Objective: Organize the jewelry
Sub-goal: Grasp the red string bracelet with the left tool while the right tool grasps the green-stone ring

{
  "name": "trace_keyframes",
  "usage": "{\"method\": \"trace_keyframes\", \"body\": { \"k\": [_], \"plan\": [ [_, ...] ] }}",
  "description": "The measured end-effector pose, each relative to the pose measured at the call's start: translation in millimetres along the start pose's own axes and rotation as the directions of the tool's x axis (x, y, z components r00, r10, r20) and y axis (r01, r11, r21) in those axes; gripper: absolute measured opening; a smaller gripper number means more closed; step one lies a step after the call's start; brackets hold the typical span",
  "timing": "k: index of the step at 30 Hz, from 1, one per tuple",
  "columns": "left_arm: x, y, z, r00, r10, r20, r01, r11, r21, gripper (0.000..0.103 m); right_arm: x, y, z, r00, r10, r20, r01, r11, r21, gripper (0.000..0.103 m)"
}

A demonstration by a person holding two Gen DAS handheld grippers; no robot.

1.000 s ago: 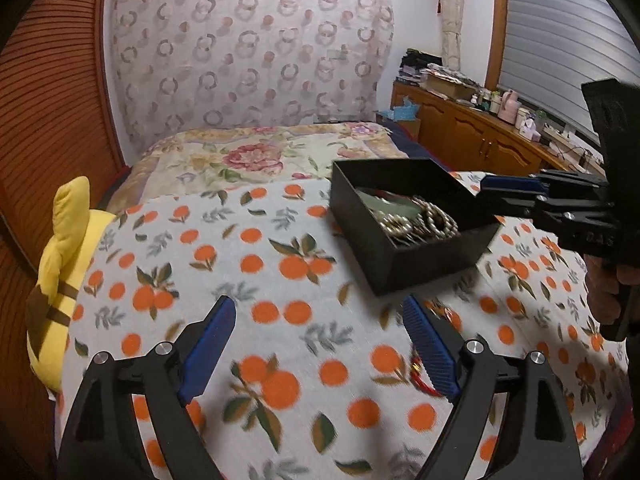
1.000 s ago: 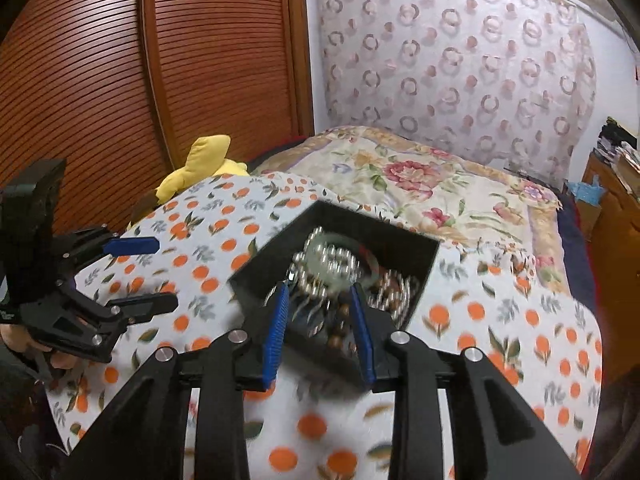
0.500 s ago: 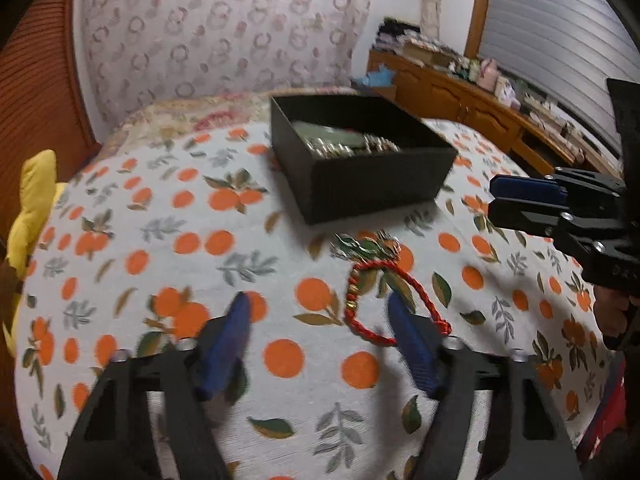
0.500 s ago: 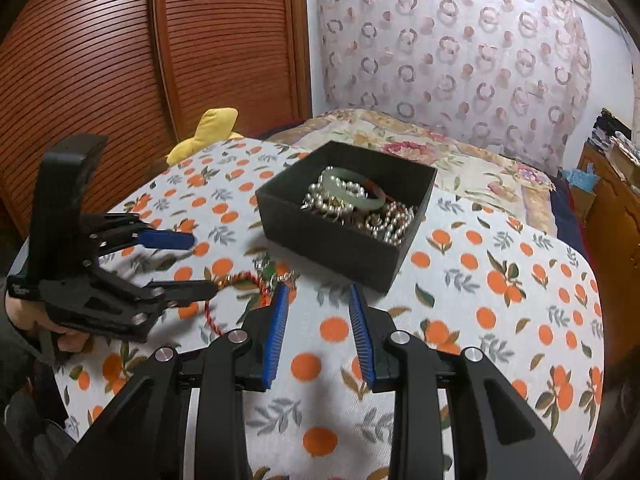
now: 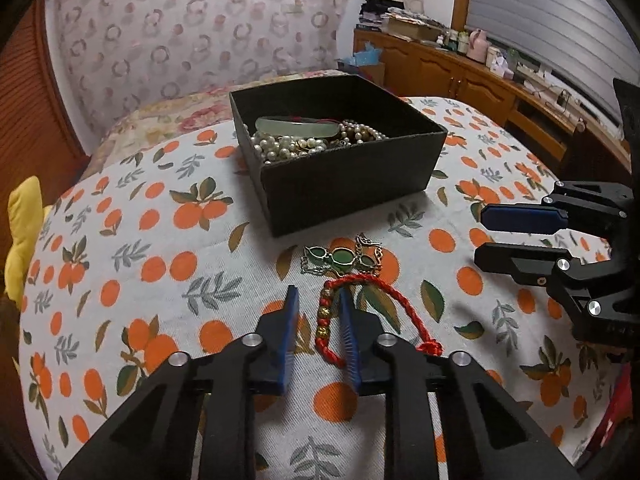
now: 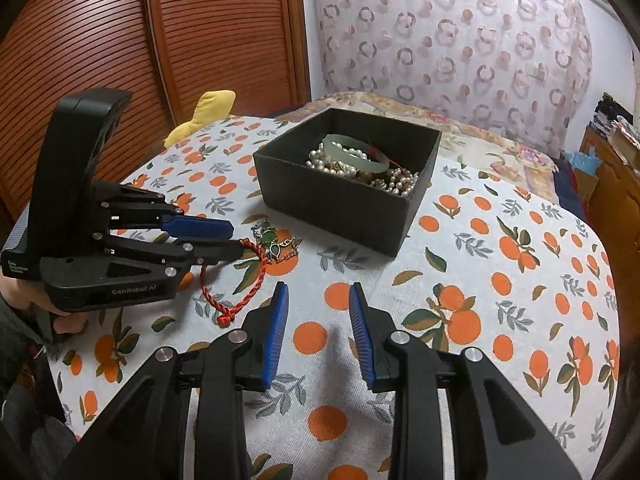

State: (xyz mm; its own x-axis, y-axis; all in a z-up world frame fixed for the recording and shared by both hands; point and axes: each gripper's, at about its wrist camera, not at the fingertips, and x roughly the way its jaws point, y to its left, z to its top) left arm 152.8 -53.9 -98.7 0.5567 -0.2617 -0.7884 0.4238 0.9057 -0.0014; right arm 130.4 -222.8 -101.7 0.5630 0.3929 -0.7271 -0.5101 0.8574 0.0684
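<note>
A red braided bracelet [image 5: 362, 288] with gold beads lies on the orange-print tablecloth [image 5: 160, 240]. My left gripper [image 5: 318, 300] has its fingers either side of the beaded stretch, narrowed but not pressed on it; it also shows in the right wrist view [image 6: 230, 240]. A green-stone chain bracelet [image 5: 340, 258] lies just beyond. A black box [image 5: 340, 176] holds pearls and a jade bangle [image 5: 298, 126]. My right gripper [image 6: 318, 300] is open and empty, hovering right of the bracelets [image 5: 516, 236].
A yellow plush toy [image 6: 204, 114] sits at the table's far left edge. A bed with a floral quilt [image 5: 168, 120] lies behind the table. A wooden cabinet [image 5: 460, 76] stands at the right.
My left gripper has moved down to the red bracelet and its fingers have narrowed around the beaded part. My right gripper has pulled back from the box and opened a little wider.
</note>
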Motion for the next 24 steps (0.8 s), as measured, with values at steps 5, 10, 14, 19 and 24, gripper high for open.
{"method": "trace_keyframes", "body": {
  "k": [5,10,14,19,24],
  "plan": [
    [-7,4,-6,1.0,-0.018,0.005,0.018,1.0,-0.003,0.006,8,4,4,1.0,0.0,-0.014,0.0,1.0,-0.017,0.034],
    [-28,18,-14,0.999,-0.019,0.05,0.021,0.999,-0.049,0.006,19,10,16,1.0,0.014,-0.02,-0.015,0.999,-0.041,0.034],
    [-45,30,-20,0.996,-0.009,0.085,0.017,0.996,-0.083,0.006,34,20,29,0.999,0.033,-0.04,-0.036,0.997,-0.075,0.033],
    [-55,40,-25,0.994,0.004,0.105,0.007,0.995,-0.103,0.006,49,33,44,0.997,0.05,-0.057,-0.057,0.992,-0.116,0.033],
    [-58,43,-29,0.993,0.003,0.114,0.01,0.993,-0.115,0.006,66,41,52,0.996,0.027,-0.09,-0.041,0.987,-0.156,0.025]
  ]
}}
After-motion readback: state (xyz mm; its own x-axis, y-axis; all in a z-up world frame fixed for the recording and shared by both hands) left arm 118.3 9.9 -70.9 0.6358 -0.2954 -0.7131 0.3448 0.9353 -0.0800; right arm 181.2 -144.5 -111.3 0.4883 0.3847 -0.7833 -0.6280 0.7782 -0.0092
